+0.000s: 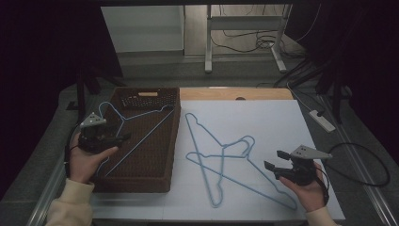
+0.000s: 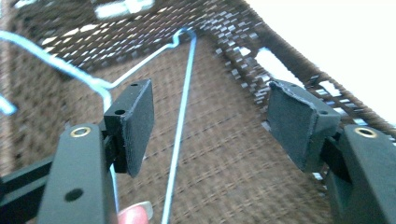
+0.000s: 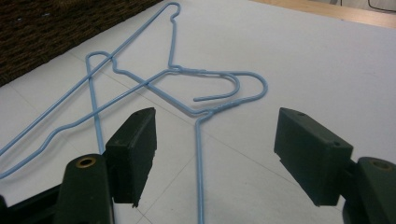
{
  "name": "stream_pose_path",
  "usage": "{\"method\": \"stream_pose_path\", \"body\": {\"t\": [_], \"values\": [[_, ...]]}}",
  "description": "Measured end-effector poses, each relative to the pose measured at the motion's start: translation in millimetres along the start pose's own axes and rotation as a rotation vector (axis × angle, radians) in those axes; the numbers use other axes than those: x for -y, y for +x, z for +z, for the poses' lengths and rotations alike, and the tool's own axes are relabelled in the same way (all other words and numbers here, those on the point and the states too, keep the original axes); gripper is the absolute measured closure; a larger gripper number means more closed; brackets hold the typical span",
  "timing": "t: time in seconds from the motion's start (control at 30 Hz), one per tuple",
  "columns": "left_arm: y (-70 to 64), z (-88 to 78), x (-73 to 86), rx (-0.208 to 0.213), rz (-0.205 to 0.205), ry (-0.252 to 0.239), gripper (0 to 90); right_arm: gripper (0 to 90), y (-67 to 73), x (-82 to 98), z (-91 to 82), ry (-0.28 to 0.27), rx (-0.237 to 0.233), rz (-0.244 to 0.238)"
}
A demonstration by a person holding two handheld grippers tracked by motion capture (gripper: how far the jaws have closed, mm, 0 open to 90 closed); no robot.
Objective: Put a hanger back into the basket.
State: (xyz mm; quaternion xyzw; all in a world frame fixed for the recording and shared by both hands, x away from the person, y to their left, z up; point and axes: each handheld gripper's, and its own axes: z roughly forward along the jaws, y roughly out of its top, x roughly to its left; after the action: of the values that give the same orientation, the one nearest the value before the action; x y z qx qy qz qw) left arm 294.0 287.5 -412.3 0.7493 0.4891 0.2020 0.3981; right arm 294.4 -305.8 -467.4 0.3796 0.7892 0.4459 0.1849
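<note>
A brown woven basket [image 1: 173, 141] stands on the left of the white table and holds one blue wire hanger [image 1: 146, 137], lying slantwise with its hook toward the left wall. My left gripper [image 1: 123, 137] hovers over the basket's left side, open; in the left gripper view its jaws [image 2: 210, 126] stand wide apart, with the hanger's straight wire [image 2: 182, 121] below them, untouched. Two more blue hangers [image 1: 222, 147] lie crossed on the table. My right gripper [image 1: 274, 159] is open just to their right. One hanger wire [image 3: 198, 163] runs between its pads without contact.
The white table top [image 1: 282, 122] has bare room on its right half. A wooden strip [image 1: 235, 93] borders its far edge. On the floor are a power strip [image 1: 322, 120] and cables to the right, and a stand's legs [image 1: 244, 47] behind.
</note>
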Motion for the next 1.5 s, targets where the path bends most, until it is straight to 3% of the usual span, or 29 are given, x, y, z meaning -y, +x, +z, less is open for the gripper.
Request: {"method": "stream_pose_path", "body": {"t": [0.27,0.43,0.6,0.73,1.0,1.1,1.5], "values": [[-25.8,-5.0,4.2,0.119,0.046,-0.108,32.7,30.1,-0.7,-0.8,0.1,0.005,0.004,-0.001],[-39.0,-4.5,8.0,0.176,0.052,-0.123,32.5,30.1,-0.5,-0.9,0.6,0.007,0.008,0.0],[-51.9,-0.8,9.4,0.206,0.069,-0.121,32.3,30.0,-1.5,0.2,1.0,0.012,0.009,-0.002],[-61.9,4.3,12.0,0.215,0.093,-0.105,32.0,30.0,-2.8,1.5,0.0,0.012,0.012,0.001],[-76.6,7.8,15.6,0.251,0.092,-0.089,31.8,30.1,-1.1,1.3,-0.2,0.015,0.013,-0.006],[-82.2,7.7,17.3,0.266,0.109,-0.087,31.7,30.4,0.4,0.9,-0.6,0.013,0.008,-0.013],[-86.8,3.6,19.2,0.272,0.089,-0.089,31.5,30.4,1.4,-0.3,-0.6,0.01,0.0,-0.02]]}}
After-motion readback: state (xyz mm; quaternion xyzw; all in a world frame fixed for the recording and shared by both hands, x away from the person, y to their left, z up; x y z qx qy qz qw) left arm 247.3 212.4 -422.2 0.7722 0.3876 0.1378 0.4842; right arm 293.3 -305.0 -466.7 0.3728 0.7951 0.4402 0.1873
